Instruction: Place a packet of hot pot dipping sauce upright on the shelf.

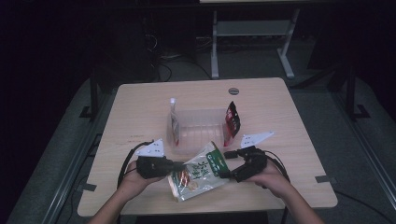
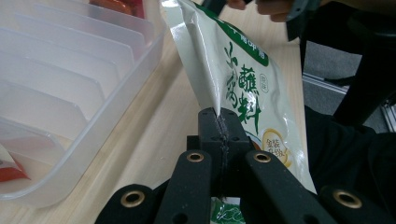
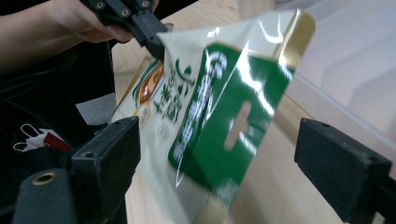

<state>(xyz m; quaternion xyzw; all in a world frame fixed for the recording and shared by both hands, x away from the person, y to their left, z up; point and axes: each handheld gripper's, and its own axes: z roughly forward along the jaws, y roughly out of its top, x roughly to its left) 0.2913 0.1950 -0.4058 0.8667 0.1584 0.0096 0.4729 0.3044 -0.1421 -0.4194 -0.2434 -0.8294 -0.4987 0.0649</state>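
Pouch (image 1: 198,172) lifted at lower centre of high view, just below clear bin (image 1: 196,125). Left gripper (image 2: 219,122) clamped on its edge; right gripper (image 3: 217,172) wide open around the header. Two packets apparently binned already; this one remains.

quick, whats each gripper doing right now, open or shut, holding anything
Left gripper: shut on the side edge of the green and white pouch.
Right gripper: open, jaws either side of the pouch's green top, not pressing it.
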